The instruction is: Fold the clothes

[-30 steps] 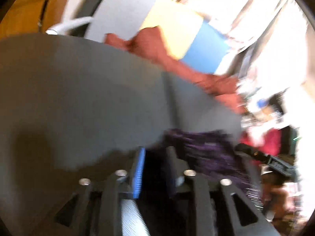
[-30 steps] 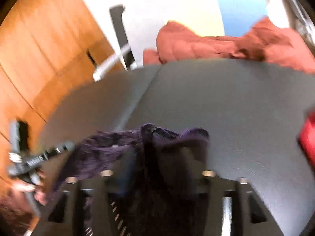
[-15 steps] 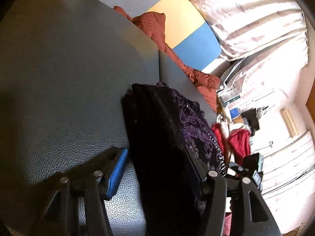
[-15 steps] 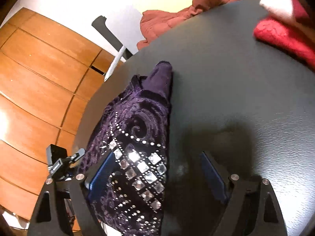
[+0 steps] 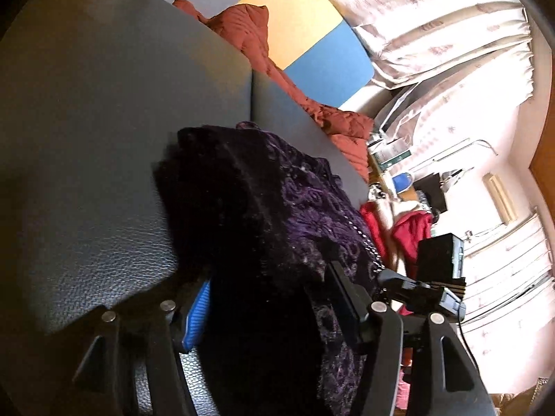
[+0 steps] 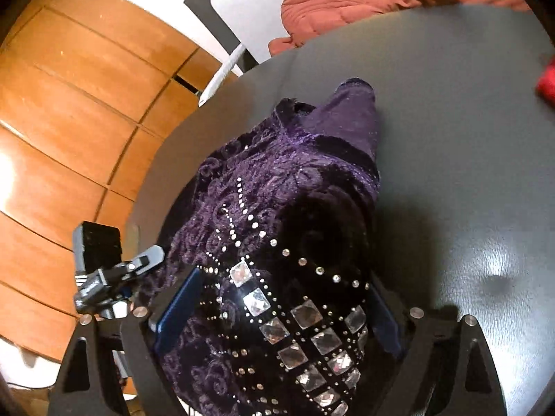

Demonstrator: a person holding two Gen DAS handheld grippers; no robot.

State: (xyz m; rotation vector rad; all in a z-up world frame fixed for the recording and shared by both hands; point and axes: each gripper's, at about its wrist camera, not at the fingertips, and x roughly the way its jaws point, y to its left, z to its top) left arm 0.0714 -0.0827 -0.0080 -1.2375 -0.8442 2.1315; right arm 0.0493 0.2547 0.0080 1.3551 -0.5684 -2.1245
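Observation:
A dark purple velvet garment (image 5: pixel 263 215) with rhinestone trim lies bunched on the dark grey leather table (image 5: pixel 104 121). It also shows in the right wrist view (image 6: pixel 284 228), with square crystals near the camera. My left gripper (image 5: pixel 270 308) is open, its jaws wide on either side of the cloth. My right gripper (image 6: pixel 277 312) is open too, its jaws straddling the jewelled part. The other gripper shows at the right edge of the left wrist view (image 5: pixel 433 277) and at the left of the right wrist view (image 6: pixel 104 270).
A rust-red quilted garment (image 5: pixel 312 104) hangs over the table's far edge. Red clothes (image 5: pixel 409 228) lie to the right. A grey, yellow and blue board (image 5: pixel 305 34), curtains (image 5: pixel 451 34) and a wooden wall (image 6: pixel 69 104) stand around.
Both grippers let go of the purple garment and opened; it dropped onto the table. Over the last half second both moved closer over the cloth.

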